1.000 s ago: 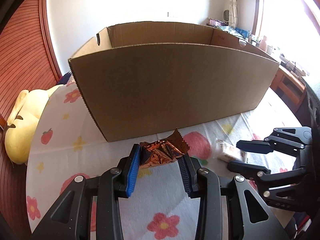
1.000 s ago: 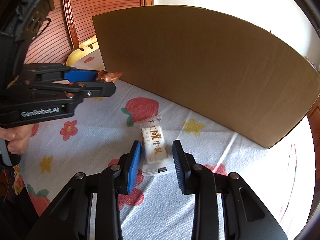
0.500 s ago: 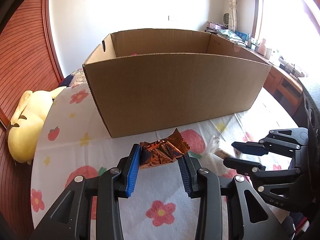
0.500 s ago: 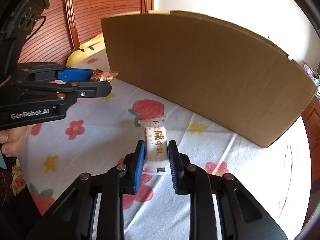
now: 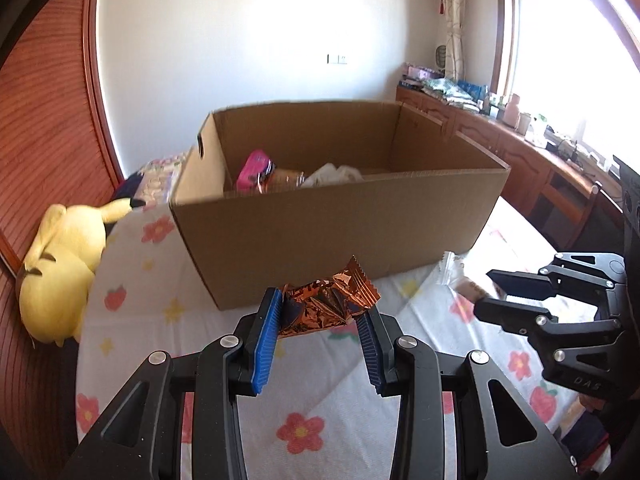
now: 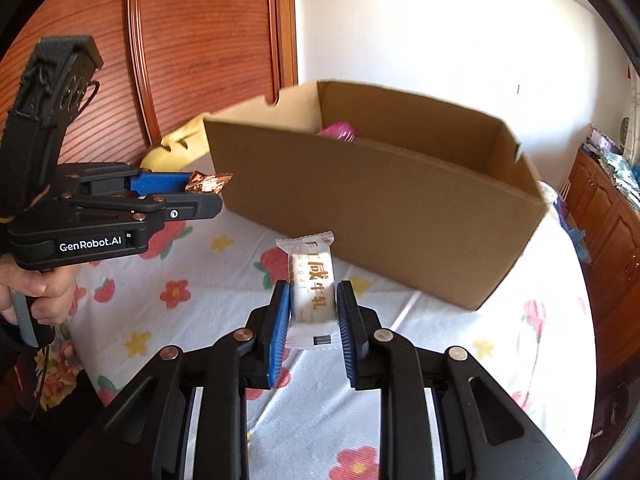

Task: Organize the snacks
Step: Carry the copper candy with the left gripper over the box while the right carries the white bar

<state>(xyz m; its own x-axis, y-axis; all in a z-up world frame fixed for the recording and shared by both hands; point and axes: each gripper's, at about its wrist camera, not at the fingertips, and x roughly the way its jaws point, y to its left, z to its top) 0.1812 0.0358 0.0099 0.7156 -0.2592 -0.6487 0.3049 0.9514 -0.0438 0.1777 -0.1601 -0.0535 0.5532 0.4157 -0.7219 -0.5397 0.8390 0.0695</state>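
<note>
Currently: left gripper pinching copper foil snack between pads | right gripper clamped on white nougat bar, held lengthwise | both before cardboard box

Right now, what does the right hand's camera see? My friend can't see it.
The right gripper holds a white candy bar above a flowery tablecloth. Behind it is an open cardboard box.
</note>
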